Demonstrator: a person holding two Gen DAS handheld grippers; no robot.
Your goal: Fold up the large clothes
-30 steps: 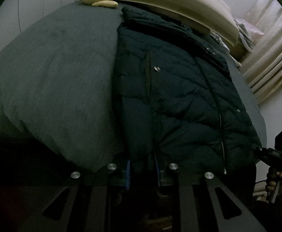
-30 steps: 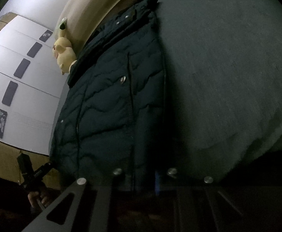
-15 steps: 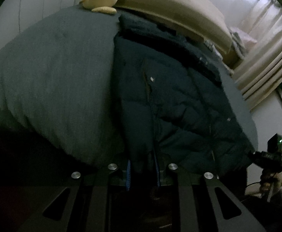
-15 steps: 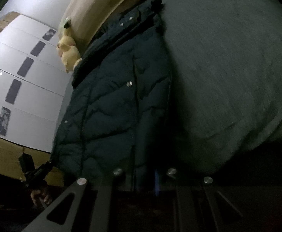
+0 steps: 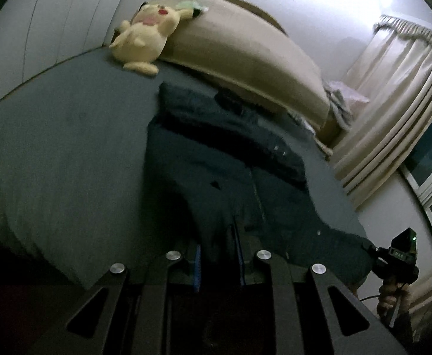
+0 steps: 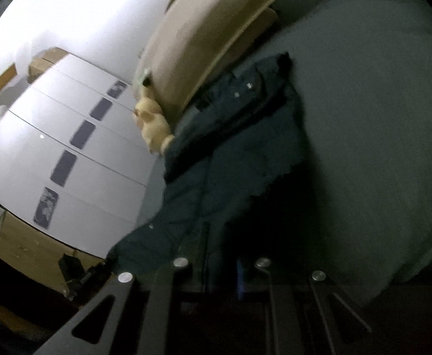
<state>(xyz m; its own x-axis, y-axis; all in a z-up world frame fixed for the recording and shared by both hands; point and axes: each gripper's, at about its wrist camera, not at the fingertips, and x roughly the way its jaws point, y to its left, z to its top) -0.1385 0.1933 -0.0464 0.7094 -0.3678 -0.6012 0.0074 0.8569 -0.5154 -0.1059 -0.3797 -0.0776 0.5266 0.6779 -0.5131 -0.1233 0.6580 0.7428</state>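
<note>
I have the left gripper (image 5: 218, 261) and right gripper (image 6: 222, 269) each clenched on the puffy quilted jacket's (image 5: 216, 177) hem; its length runs up-frame toward the beige headboard (image 5: 245, 53).

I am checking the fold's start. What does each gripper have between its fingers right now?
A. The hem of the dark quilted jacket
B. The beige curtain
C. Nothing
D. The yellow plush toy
A: the left gripper and the right gripper each pinch the dark quilted jacket at its near hem.
</note>
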